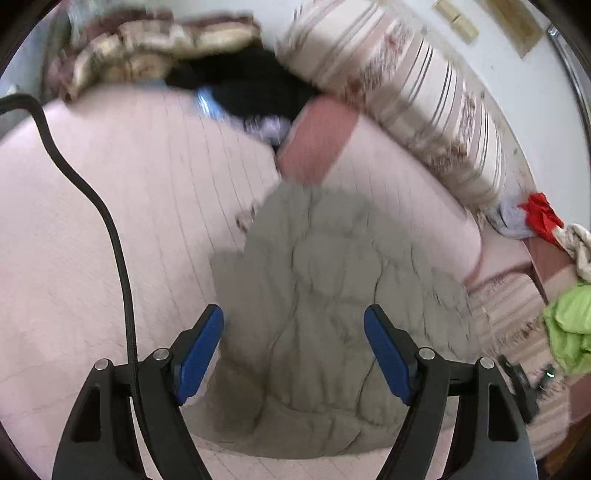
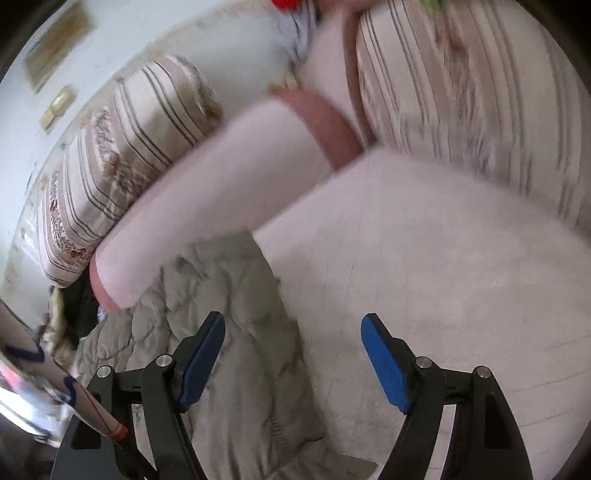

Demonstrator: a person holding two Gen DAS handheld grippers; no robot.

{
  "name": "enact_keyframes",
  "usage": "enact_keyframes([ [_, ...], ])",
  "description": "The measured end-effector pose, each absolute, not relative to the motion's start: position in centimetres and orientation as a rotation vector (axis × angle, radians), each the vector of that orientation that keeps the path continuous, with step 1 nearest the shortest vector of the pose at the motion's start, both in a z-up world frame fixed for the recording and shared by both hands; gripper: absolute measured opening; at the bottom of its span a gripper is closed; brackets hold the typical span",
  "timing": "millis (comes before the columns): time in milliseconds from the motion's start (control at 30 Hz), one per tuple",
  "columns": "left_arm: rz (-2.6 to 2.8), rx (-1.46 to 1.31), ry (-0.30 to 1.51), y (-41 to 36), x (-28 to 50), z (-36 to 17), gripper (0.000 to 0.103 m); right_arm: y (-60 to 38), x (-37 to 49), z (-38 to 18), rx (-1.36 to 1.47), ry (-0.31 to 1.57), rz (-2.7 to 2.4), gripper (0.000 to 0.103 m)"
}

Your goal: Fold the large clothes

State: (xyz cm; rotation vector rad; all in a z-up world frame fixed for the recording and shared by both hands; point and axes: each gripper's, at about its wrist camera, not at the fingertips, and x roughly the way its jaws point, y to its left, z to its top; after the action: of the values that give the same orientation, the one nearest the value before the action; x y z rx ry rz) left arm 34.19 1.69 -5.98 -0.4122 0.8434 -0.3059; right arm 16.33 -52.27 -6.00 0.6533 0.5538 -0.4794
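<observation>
With both our left gripper point(image 1: 293, 319) and right gripper point(image 2: 293, 328) spread empty above the puffy grey-green quilted jacket point(image 1: 314, 314) on the pale pink sofa seat point(image 1: 129, 206), we judge it soft, bulky, best pinched at its hem corners.

No readable text

Nothing is showing legible lettering, labels, brands or numbers in either wrist view; the wall plaques point(image 1: 456, 20) and the patterned cushion point(image 1: 406, 92) are appearing too blurred to make out any writing.

striped cushion point(image 1: 424, 96) | black cable point(image 1: 110, 229) | pink bolster point(image 2: 207, 192)
</observation>
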Motion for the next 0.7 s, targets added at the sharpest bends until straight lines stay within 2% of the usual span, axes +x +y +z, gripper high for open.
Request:
enact_keyframes([
  [33, -0.279, -0.367, 0.821, 1.2, 33.8, -5.5, 0.078, -50.9, 16.7, -5.2, 0.601, 0.543, -0.461, 0.066],
  [133, -0.247, -0.225, 0.797, -1.6, 33.2, -5.6, 0.078, -46.4, 19.2, -4.1, 0.461, 0.565, -0.339, 0.054],
  [333, -0.136, -0.049, 0.933, -3.9, 35.5, -11.8, 0.081, -41.7, 24.3, -9.7, 0.357, 0.753, -0.238, 0.052],
  [533, -0.133, -0.098, 0.817, -2.4, 34.7, -9.3, 0.081, -43.2, 23.7, -8.6, 0.36, 0.691, -0.323, 0.054],
  [700, -0.058, -0.163, 0.923, -0.4, 35.8, -11.6, 0.082, -46.8, 22.4, -10.4, 0.433, 0.726, -0.404, 0.053],
])
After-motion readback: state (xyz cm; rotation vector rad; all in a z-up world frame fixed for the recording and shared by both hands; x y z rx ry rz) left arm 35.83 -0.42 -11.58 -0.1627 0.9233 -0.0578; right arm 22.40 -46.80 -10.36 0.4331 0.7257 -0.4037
